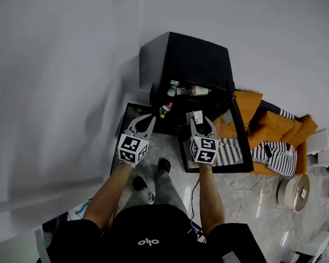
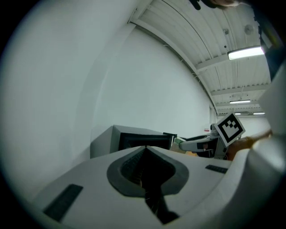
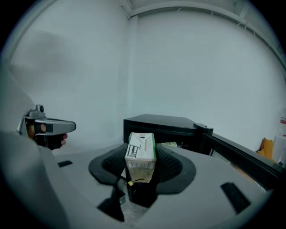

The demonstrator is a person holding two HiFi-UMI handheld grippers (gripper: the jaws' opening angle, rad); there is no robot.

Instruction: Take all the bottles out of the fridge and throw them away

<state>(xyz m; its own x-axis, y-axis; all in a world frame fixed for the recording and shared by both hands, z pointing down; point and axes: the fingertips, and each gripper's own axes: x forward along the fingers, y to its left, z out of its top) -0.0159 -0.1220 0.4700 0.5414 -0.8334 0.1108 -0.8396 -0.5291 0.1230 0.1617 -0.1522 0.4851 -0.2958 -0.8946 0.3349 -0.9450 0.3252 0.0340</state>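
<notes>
The black fridge (image 1: 184, 60) stands open against the wall, its glass door (image 1: 242, 139) swung out to the right. Inside lie a clear bottle (image 1: 195, 91), a green-capped bottle (image 1: 172, 90) and, lower, a small red-capped bottle (image 1: 165, 109). My right gripper (image 1: 201, 120) is shut on a small white-and-green carton (image 3: 141, 152), held upright in front of the fridge (image 3: 165, 123). My left gripper (image 1: 152, 117) is shut with nothing in it; its closed tips (image 2: 145, 147) point toward the fridge (image 2: 134, 138). Both grippers hover side by side in front of the opening.
White walls close in on the left and behind the fridge. Orange cushions (image 1: 274, 128) and striped fabric (image 1: 276, 156) lie to the right, next to a round white object (image 1: 295, 191) and floor cables (image 1: 244, 187). A dark frame (image 1: 122, 126) sits low on the fridge's left.
</notes>
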